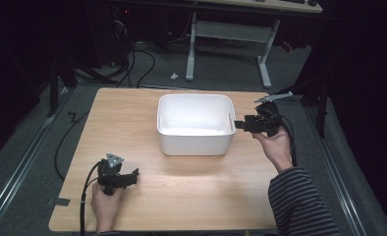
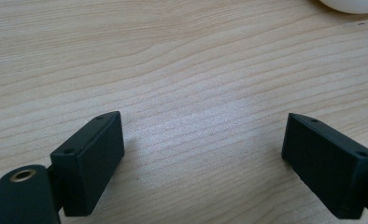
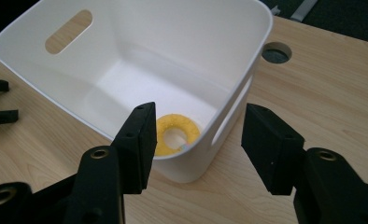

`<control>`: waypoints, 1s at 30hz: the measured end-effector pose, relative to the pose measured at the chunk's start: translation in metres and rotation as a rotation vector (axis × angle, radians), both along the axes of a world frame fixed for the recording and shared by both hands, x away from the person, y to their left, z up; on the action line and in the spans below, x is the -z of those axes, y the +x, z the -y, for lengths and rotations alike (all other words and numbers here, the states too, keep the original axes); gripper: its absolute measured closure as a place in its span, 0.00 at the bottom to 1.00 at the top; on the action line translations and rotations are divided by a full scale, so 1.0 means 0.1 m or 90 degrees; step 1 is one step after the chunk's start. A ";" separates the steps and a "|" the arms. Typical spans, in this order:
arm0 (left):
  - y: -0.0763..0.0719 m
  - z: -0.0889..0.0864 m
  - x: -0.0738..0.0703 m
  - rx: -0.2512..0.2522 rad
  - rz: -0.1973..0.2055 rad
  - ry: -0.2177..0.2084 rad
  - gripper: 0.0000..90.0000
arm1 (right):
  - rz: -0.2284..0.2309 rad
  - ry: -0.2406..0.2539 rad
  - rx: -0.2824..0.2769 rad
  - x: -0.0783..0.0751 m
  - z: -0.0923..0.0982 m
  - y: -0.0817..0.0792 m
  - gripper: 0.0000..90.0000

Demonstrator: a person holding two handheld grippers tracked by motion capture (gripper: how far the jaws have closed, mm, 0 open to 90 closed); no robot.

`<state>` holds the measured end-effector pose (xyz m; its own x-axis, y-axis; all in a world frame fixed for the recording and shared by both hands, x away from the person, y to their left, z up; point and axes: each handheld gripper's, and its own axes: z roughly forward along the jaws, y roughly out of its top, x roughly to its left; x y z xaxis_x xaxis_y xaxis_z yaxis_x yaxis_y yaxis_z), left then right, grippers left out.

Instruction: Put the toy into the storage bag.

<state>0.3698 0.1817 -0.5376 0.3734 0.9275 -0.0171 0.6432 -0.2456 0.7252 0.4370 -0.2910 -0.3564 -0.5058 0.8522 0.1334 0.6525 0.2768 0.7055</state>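
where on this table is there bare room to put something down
Bare wood lies left of the white bin, and across the front between the left gripper and the person's striped sleeve. It is tight at the bin's right wall, where the right gripper hovers. A yellow ring lies in the bin.

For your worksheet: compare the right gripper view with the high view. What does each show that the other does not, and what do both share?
Right gripper view alone: a yellow ring on the bin's floor, and a round hole in the tabletop.
High view alone: the person's hands, a striped sleeve, and the floor with a desk frame behind.
Both: the white bin on the wooden table, the open right tongs beside it, and the left tongs.
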 end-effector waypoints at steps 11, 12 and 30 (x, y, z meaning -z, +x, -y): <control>0.00 0.00 0.00 -0.007 0.002 -0.001 0.16 | 0.015 0.012 0.016 0.13 0.37 -0.24 0.50; 0.00 0.00 0.00 -0.007 0.002 -0.001 0.16 | 0.015 0.012 0.016 0.13 0.37 -0.24 0.50; 0.00 -0.01 0.00 -0.007 0.001 -0.006 0.16 | 0.045 -0.009 0.011 0.48 0.31 -0.66 0.50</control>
